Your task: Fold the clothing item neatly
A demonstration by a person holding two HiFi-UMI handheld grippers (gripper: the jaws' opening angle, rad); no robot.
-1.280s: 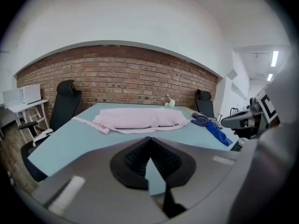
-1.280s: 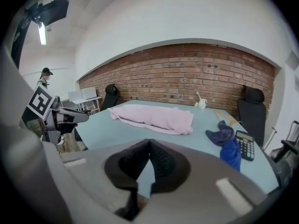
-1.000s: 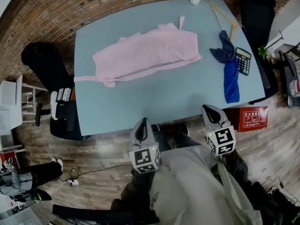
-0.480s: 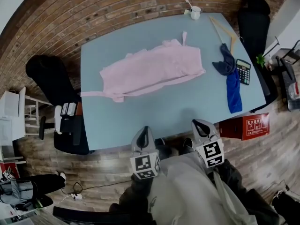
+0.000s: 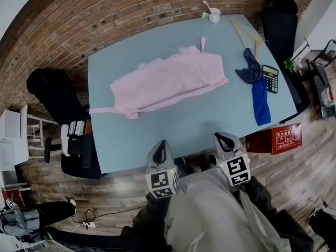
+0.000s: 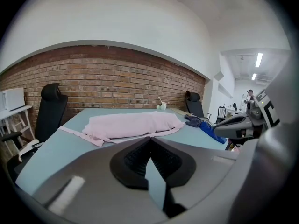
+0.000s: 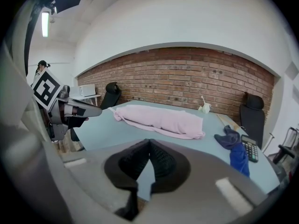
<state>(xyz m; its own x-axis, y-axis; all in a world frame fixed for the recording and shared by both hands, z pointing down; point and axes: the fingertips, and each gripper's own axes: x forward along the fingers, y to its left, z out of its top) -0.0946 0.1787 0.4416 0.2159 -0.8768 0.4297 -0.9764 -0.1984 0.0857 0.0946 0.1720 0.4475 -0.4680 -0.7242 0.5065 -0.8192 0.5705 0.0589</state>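
- Pink garment [image 5: 168, 80] lies bundled into a long roll on the far half of the blue worktop [image 5: 173, 125]. In the head view it slants from lower left to upper right, and neither claw touches it.
- A thin strap [image 5: 100, 109] trails flat from the roll's left end toward the worktop's left edge. A shorter strip pokes out past the roll's far right corner.
- Your left claw [image 5: 162, 145] hovers at the worktop's near edge. The left gripper view shows its jaws pressed together with nothing between them.
- Your right claw [image 5: 222, 137] hangs beside it at the same near edge, its jaws likewise closed and empty.
- You hold the two claws near each other and well apart from the garment, both pointing across the worktop toward the roll and tipped somewhat downward.
- Right of the garment lies a dark blue cloth [image 5: 257, 91], crumpled at its far end and stretched out toward you. A calculator [image 5: 271, 78] sits just beside it, near the worktop's right edge.
- A wooden hanger [image 5: 245, 31] rests near the far right corner, and a white cup [image 5: 213, 16] stands at the far edge.
- A brick wall [image 5: 105, 14] runs behind the worktop.
- A black chair [image 5: 52, 91] stands at the worktop's left side, and a red box [image 5: 280, 139] sits on the floor by its near right corner.
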